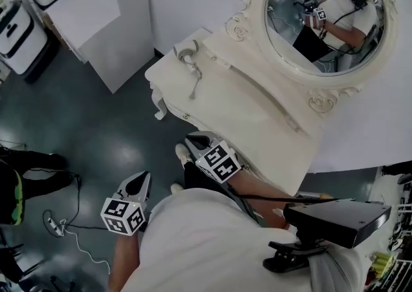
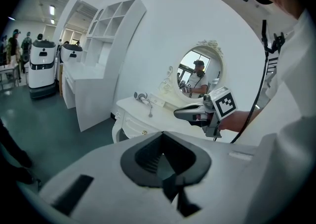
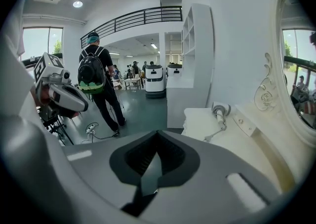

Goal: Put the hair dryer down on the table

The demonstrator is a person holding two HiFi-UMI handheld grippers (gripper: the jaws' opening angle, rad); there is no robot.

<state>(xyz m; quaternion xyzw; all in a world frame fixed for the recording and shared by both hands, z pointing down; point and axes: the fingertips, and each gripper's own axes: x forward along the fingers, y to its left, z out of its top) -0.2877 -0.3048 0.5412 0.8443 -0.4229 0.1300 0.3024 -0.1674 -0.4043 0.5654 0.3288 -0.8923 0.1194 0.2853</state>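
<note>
The hair dryer (image 1: 187, 53) lies on the far left end of the white dressing table (image 1: 257, 117), its cord trailing toward me. It also shows as the hair dryer (image 2: 141, 97) in the left gripper view and as the hair dryer (image 3: 218, 112) in the right gripper view. My right gripper (image 1: 198, 140) hovers off the table's near edge, shut with nothing between its jaws. My left gripper (image 1: 138, 185) hangs lower over the floor, also shut and holding nothing. Both stand well apart from the dryer. The right gripper (image 2: 187, 113) appears in the left gripper view, and the left gripper (image 3: 64, 97) in the right gripper view.
An oval mirror (image 1: 328, 14) stands at the back of the table. A white shelf cabinet (image 1: 96, 20) is to the left, with wheeled machines (image 1: 19, 33) beyond. A person (image 3: 96, 80) with a backpack stands on the dark floor, and a cable (image 1: 64, 226) lies there.
</note>
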